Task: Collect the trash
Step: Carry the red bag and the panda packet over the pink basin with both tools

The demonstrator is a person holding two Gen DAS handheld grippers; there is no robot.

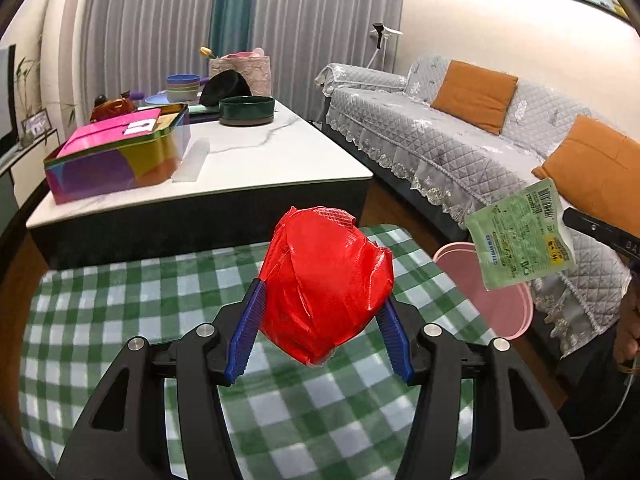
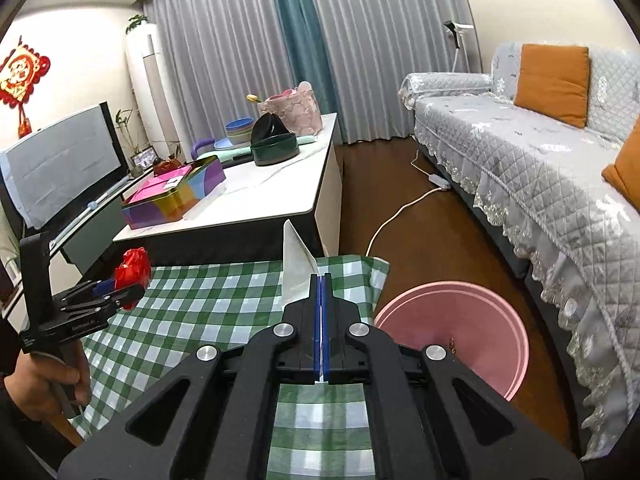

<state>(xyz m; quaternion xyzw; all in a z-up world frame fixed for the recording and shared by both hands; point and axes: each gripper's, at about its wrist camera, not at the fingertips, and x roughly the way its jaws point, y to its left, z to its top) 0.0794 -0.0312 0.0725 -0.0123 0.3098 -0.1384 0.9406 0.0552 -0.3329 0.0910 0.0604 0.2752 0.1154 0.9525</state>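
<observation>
Left gripper (image 1: 320, 316) raised, clamping red wrapper (image 1: 326, 284); right gripper (image 2: 321, 280) pinching green packet (image 1: 520, 236), apparently above pink bin (image 2: 452, 336).

- The checked cloth (image 2: 208, 300) lies in front of the coffee table (image 2: 280, 204)
- The bin (image 2: 500, 320) stands on the floor just right of the cloth, between it and the sofa (image 2: 540, 168)
- On the table, the tin box (image 2: 176, 196) sits near the front, the round dish (image 2: 276, 150) behind it
- The TV (image 2: 64, 160) stands left of the table
</observation>
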